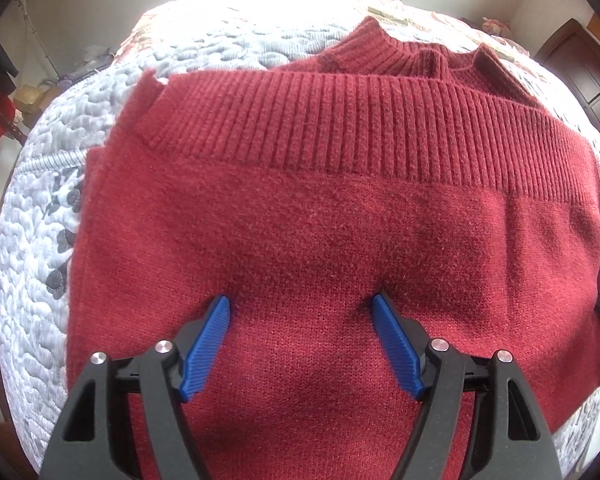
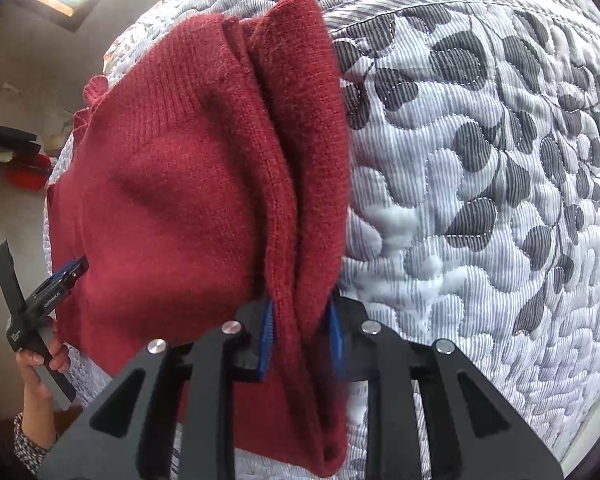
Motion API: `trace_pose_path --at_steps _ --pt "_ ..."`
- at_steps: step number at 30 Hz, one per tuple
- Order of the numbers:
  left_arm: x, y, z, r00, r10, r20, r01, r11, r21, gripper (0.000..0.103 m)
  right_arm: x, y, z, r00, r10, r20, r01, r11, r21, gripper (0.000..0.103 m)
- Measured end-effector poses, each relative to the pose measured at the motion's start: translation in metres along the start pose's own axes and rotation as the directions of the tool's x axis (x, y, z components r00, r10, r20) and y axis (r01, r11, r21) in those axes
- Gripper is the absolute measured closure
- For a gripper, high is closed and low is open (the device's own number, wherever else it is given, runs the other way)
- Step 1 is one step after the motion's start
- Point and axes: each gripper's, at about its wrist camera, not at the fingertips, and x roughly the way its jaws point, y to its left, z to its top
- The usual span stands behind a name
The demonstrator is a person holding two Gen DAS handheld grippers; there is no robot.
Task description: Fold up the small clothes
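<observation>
The jaws of the left gripper (image 1: 301, 312) stand wide apart, their blue ribbed pads (image 1: 206, 346) spread over the knit with nothing between them; the tips touch or press on the top layer of the dark red knitted sweater (image 1: 320, 220). The jaws of the right gripper (image 2: 300, 322) are drawn close together and clamp a thick folded edge of the same sweater (image 2: 172, 200), the bunched layers running up between the two blue pads (image 2: 267, 332) toward twelve o'clock.

The sweater lies folded on a bed covered by a white and grey quilted bedspread with a dark leaf print (image 1: 36, 216). In the left wrist view it fills the middle of the frame: a broad ribbed hem band (image 1: 340, 120) runs across from nine to three o'clock, and beyond it, at about one o'clock, the ribbed neck collar (image 1: 384, 50) shows. A bit of red cuff or corner sticks out at ten o'clock.

In the right wrist view the bedspread (image 2: 480, 200) takes up the whole side from one to five o'clock, while the sweater hangs in folds from eleven down to six o'clock. At eight o'clock the left gripper (image 2: 70, 270) meets the sweater's edge, held by the person's hand (image 2: 36, 364), with a patterned sleeve (image 2: 28, 440) at the wrist.
</observation>
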Motion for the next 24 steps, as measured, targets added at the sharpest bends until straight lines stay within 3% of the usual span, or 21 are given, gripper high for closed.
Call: trace_pose_path --at_steps 6,13,17,24 --pt "-0.023 0.027 0.001 1.0 -0.022 0.016 0.023 1.0 -0.01 0.03 -0.028 0.036 0.001 1.0 -0.017 0.026 0.017 1.0 0.012 0.085" --pt "-0.041 0.076 -0.005 0.998 -0.044 0.042 0.047 0.998 -0.049 0.03 -0.05 0.133 -0.002 0.997 -0.022 0.074 0.032 0.99 -0.136 0.085" --pt "-0.047 0.094 -0.006 0.997 -0.061 0.048 0.064 0.996 -0.056 0.03 -0.041 0.186 -0.004 0.996 -0.036 0.079 0.051 0.979 -0.198 0.085" --pt "-0.055 0.11 -0.017 0.995 -0.078 0.056 0.081 0.995 -0.062 0.03 0.004 0.251 -0.007 1.0 -0.01 0.024 0.016 0.964 -0.265 0.088"
